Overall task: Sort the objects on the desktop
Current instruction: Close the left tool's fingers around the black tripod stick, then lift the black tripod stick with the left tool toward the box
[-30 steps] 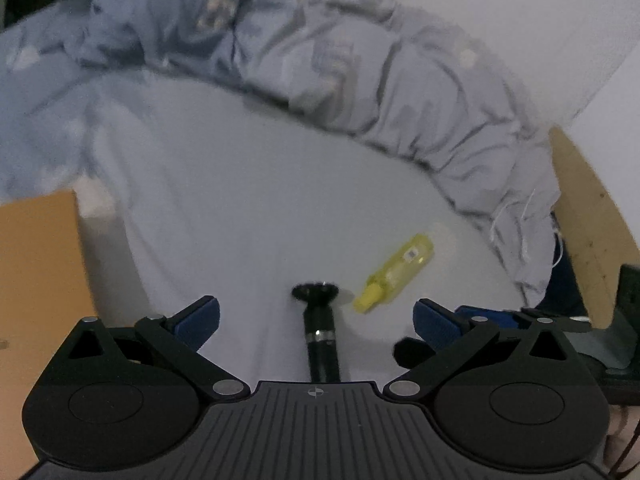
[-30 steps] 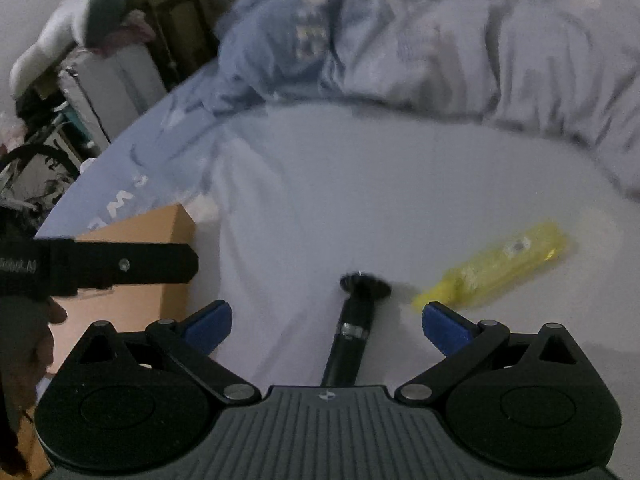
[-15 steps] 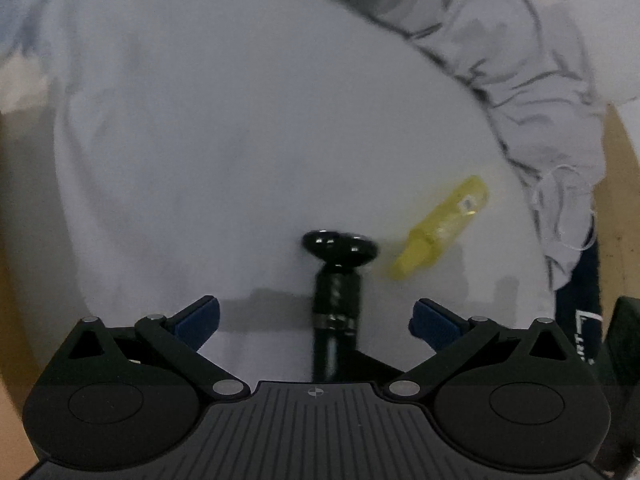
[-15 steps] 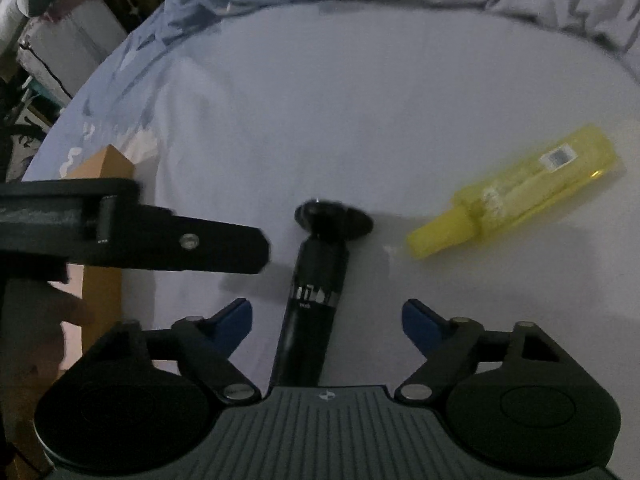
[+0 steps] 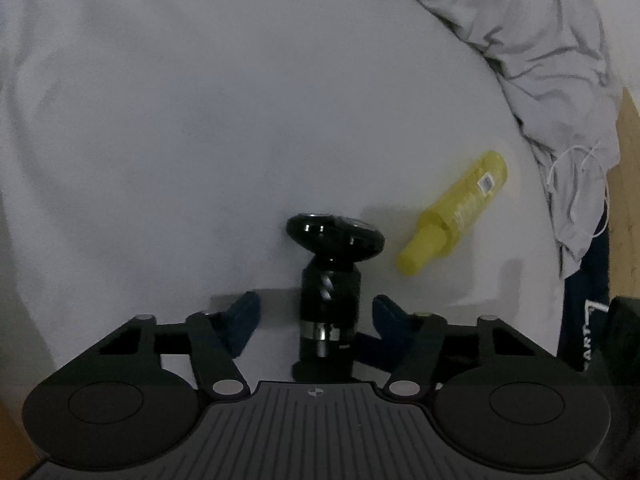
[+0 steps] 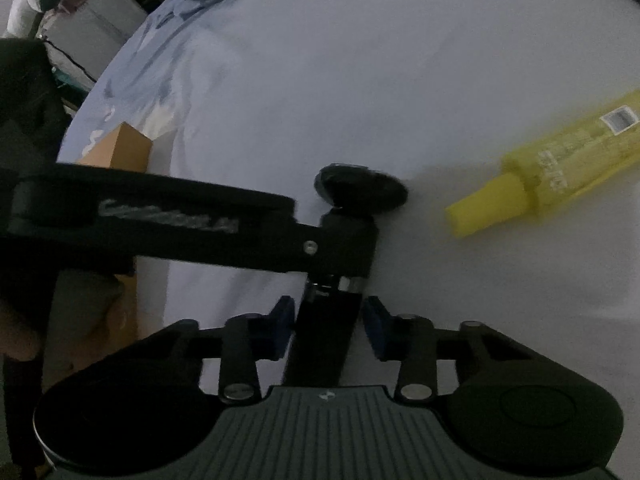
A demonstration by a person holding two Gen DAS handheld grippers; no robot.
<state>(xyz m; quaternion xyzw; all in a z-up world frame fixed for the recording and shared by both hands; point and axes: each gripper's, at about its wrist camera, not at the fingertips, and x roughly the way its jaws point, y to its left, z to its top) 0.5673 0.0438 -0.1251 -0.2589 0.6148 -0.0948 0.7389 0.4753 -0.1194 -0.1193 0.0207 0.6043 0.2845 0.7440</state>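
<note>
A black handle with a flat disc head [image 5: 328, 280] lies on the white sheet [image 5: 200, 140], head pointing away. My left gripper [image 5: 316, 312] straddles its neck, jaws narrowed, with a gap still showing at each pad. In the right wrist view the same black handle [image 6: 332, 320] sits between the blue pads of my right gripper [image 6: 328, 322], which has closed onto its shaft. One left finger [image 6: 180, 216] crosses from the left and reaches the neck. A yellow bottle [image 5: 460, 208] [image 6: 560, 160] lies on its side to the right, cap toward me.
Crumpled grey bedding [image 5: 540, 40] is piled at the back right. A brown cardboard box [image 6: 120, 152] stands at the left edge of the sheet, and a hand [image 6: 20, 340] shows below it. Wood [image 5: 630, 152] borders the right side. Clutter [image 6: 80, 20] lies beyond the far left.
Both grippers have come down and forward over the black handle. Their jaws have narrowed from wide open, the right pair closing onto the shaft. The yellow bottle has not moved.
</note>
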